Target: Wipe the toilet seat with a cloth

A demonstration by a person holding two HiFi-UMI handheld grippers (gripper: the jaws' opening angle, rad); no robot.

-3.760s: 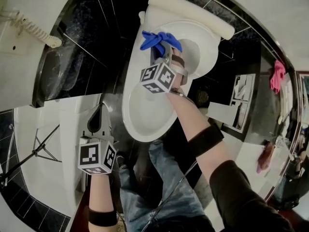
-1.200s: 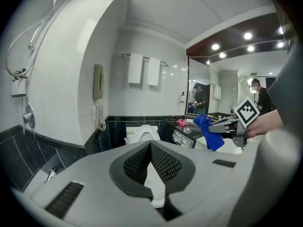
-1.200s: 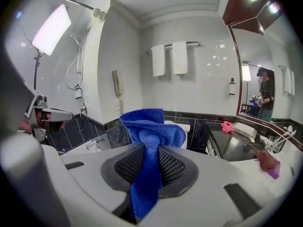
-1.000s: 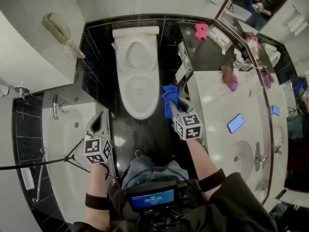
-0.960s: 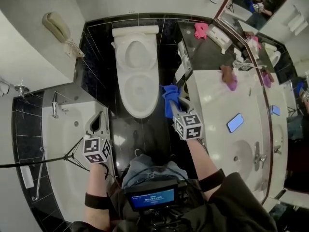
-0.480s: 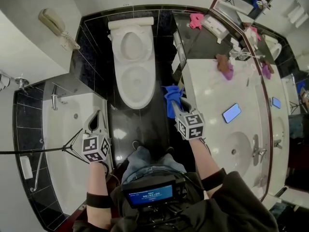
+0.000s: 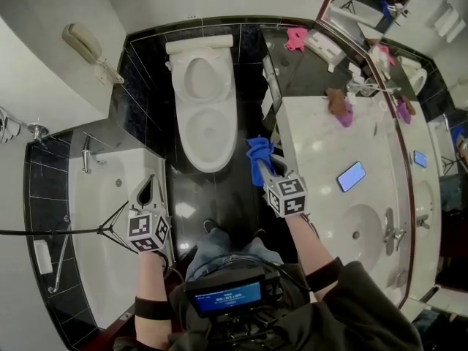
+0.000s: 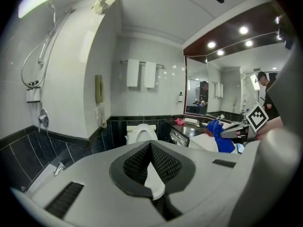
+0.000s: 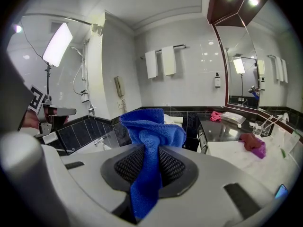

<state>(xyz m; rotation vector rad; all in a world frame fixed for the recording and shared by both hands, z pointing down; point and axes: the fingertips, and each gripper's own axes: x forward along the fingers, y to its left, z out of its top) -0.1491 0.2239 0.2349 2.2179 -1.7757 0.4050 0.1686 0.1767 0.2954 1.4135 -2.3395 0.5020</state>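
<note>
The white toilet (image 7: 201, 104) stands with its lid up against the black tiled wall, and its seat (image 8: 140, 134) also shows small in the left gripper view. A blue cloth (image 7: 259, 154) is pinched in my right gripper (image 7: 262, 168), held in the air to the right of the bowl's front, beside the vanity edge. The cloth (image 9: 147, 150) bunches above the jaws and hangs down between them. My left gripper (image 7: 150, 189) is shut and empty, over the bathtub rim to the left, well back from the toilet.
A white bathtub (image 7: 95, 218) lies on the left, with a tripod leg across it. On the right a marble vanity (image 7: 344, 167) carries a phone (image 7: 352, 175), a basin and pink cloths (image 7: 296, 39). A wall phone (image 7: 86, 46) hangs left of the toilet.
Earlier the right gripper held the blue cloth over the toilet seat. Both grippers have since drawn back from the toilet. In the last half second little has shifted.
</note>
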